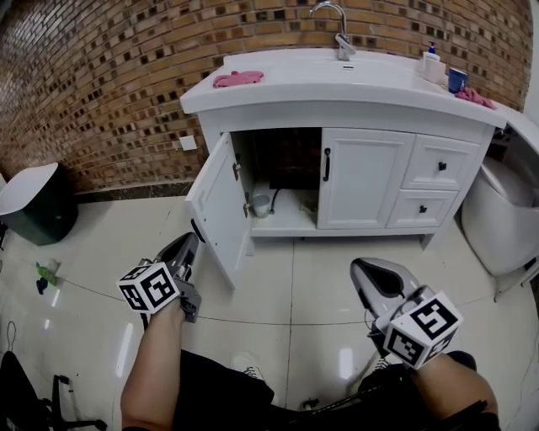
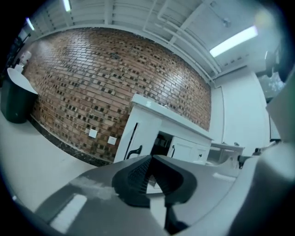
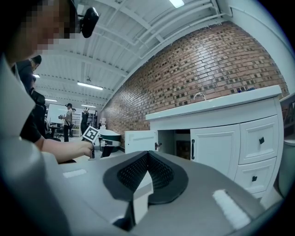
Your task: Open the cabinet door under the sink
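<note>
The white sink cabinet [image 1: 354, 93] has its left door [image 1: 215, 206] swung wide open toward me, and the dark inside shows. That door's black handle [image 2: 134, 151] faces the left gripper view. My left gripper [image 1: 192, 240] hovers just in front of the door's lower outer edge, shut on nothing [image 2: 150, 157]. The right door [image 1: 364, 178] with its black handle [image 1: 327, 164] is closed. My right gripper [image 1: 358, 268] hangs over the floor before the cabinet, shut and empty [image 3: 147, 153].
Two drawers [image 1: 440, 164] sit right of the doors. A faucet [image 1: 337, 25], pink cloth [image 1: 237, 79], soap bottle [image 1: 431, 61] and blue cup [image 1: 456, 79] are on the counter. A dark bin [image 1: 38, 206] stands left, a white fixture [image 1: 501, 215] right. A brick wall is behind.
</note>
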Available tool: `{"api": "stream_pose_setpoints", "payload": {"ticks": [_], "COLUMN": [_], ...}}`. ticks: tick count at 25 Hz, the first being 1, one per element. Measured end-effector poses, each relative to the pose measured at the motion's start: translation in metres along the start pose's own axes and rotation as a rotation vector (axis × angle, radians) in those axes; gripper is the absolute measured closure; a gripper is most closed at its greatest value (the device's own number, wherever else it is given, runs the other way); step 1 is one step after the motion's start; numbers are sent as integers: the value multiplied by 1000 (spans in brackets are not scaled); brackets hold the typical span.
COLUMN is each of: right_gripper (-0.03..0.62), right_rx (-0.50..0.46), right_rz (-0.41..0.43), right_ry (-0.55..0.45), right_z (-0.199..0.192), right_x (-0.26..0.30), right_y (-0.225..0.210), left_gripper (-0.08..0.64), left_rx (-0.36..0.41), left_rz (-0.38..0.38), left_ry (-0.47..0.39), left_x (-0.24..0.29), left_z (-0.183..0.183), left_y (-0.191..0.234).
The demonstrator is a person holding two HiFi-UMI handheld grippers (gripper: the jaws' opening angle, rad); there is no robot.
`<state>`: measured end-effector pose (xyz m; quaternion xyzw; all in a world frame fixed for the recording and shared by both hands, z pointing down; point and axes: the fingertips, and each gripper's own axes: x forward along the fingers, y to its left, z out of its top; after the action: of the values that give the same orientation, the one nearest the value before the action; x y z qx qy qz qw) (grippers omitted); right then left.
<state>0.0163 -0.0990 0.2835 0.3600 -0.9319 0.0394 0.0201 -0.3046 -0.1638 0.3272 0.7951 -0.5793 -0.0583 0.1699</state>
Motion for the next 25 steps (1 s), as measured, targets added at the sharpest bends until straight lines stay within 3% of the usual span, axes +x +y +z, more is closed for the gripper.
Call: {"api": "stream_pose_setpoints", "payload": {"ticks": [4,7,10,13,18,25], "right_gripper": [584,584,584,584,584,584], "right_rx": [0,1,11,64,101,137], "right_rz": [-13,-26,-42,-29,-13,-12], "right_ry": [-13,-21,-10,-1,26,70], "right_z": [3,3,-2,-4,-14,-34], "right_x": [-10,-17,-23,-30,-47,-55], "right_y": [-2,-5,-7,-6,-5,-4], "left_gripper": [555,555,555,555,555,555], "left_rx": [-6,127,275,312,297,304], "left_rz": [-170,-306,-386,-471,-520,-545], "left_ry": [-41,-22,-9,21,97,69], "left_x": [-18,-20,-18,-19,-16,-27], "left_z": [8,-3,-21,-43,-69,-58], "left_y": [-68,-131,-177,-204,-218,-226]}}
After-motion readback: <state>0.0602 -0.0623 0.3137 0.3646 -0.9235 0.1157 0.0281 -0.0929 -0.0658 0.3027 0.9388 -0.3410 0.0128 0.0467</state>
